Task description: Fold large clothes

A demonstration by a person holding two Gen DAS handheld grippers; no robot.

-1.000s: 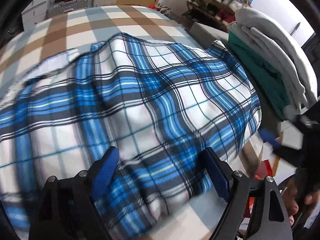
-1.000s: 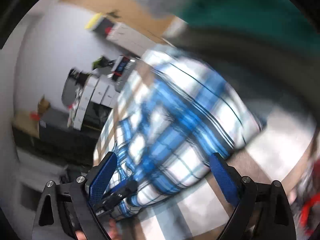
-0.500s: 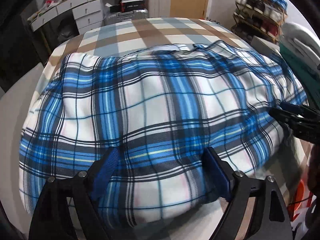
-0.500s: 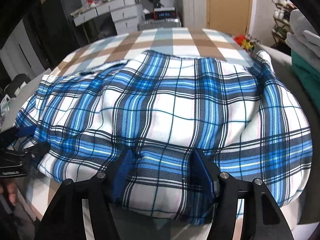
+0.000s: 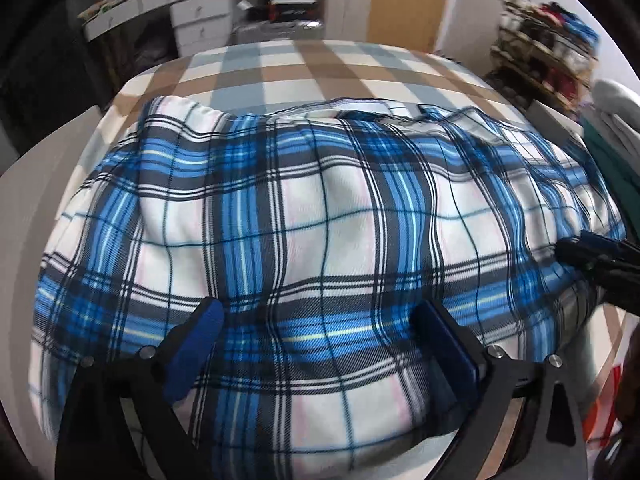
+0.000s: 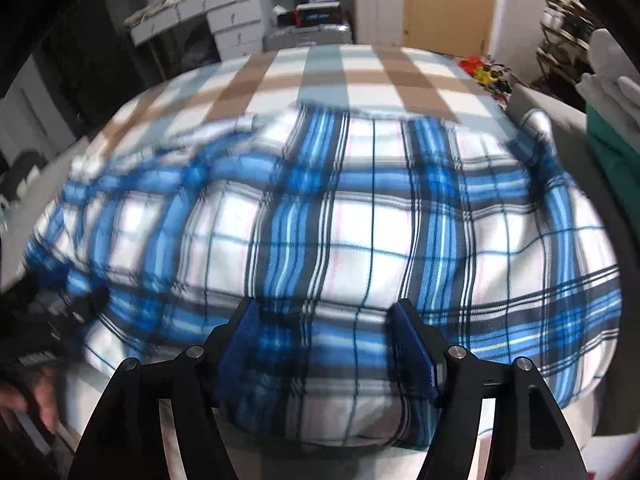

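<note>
- Left gripper point(image 5: 316, 330) stands with its blue pads spread wide over the near edge of the blue plaid shirt point(image 5: 320, 232); its jaws have just been opening, cloth lies between them, but the pads do not seem to press on it.
- Right gripper point(image 6: 324, 334) also points down at the near hem, its jaws partly spread and lately widened a little after narrowing; plaid cloth sits between the pads, and whether they pinch it I cannot tell.
- Compared with a second ago, both wrist views have swung from tilted, blurred angles to a square view across the shirt, which now lies spread in a broad slab.
- That suggests a fold was just laid and let go, with a further fold from the near edge likely next.
- Beneath the shirt is a brown, grey and white checked cover point(image 5: 304, 64) on the work surface, bare along the far side.
- At the right stands a stack of clothes point(image 6: 608, 92), grey over green, close to the shirt's right edge; it could crowd a sideways fold.
- Beyond are white drawers point(image 6: 236, 20) and a wooden door point(image 6: 448, 4), well apart.
</note>
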